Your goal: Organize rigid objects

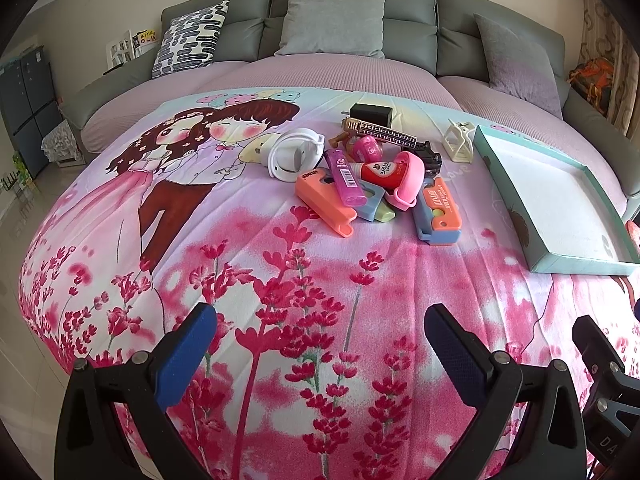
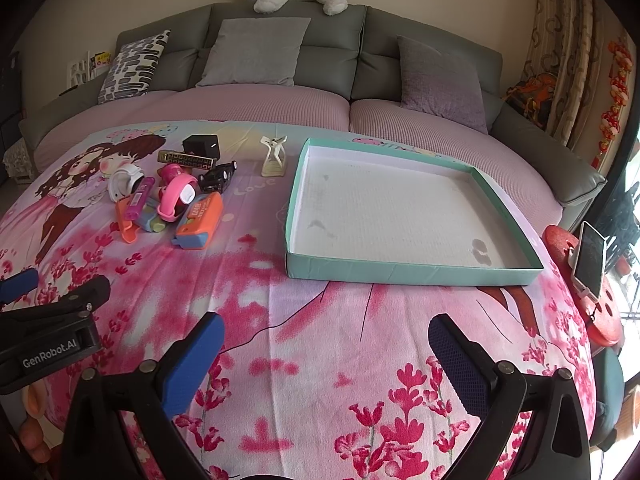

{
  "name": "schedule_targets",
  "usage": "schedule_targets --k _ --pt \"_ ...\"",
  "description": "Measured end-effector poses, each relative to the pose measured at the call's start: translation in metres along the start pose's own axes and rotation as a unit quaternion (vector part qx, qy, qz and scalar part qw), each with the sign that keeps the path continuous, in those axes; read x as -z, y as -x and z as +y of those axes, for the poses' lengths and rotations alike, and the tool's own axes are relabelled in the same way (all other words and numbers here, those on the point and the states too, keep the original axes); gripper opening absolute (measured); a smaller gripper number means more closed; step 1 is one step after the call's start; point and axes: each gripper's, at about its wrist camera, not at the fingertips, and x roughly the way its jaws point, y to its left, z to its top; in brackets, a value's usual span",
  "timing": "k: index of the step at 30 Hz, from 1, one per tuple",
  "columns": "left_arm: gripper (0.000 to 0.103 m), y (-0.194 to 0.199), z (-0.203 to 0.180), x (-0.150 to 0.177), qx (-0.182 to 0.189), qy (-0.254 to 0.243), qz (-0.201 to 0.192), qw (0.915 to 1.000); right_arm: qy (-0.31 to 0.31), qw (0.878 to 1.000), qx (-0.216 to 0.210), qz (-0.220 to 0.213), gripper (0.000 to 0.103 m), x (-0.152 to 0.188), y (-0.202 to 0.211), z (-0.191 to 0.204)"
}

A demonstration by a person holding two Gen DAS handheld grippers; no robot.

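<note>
The left gripper (image 1: pixel 320 344) hovers with its jaws wide apart and nothing between them, over the near edge of the flowered blanket (image 1: pixel 280 280). The right gripper (image 2: pixel 324 344) hangs alongside it, likewise spread and holding nothing. A heap of small rigid objects (image 1: pixel 372 176) lies toward the blanket's far edge: an orange stapler (image 1: pixel 324 204), a purple lighter (image 1: pixel 344 178), a pink band (image 1: pixel 410 180) and a white ring (image 1: pixel 294 154). The teal tray (image 2: pixel 400 270) sits apart from the heap toward the right edge, with a cream clip (image 2: pixel 274 156) between them.
</note>
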Motion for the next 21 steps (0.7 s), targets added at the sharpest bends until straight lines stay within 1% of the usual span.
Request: schedule_targets --k 21 --pt "0.103 -0.0062 0.0017 0.0009 -0.004 -0.003 0.0 1.0 0.001 1.0 0.001 0.0 0.103 -0.0002 -0.0004 0.0003"
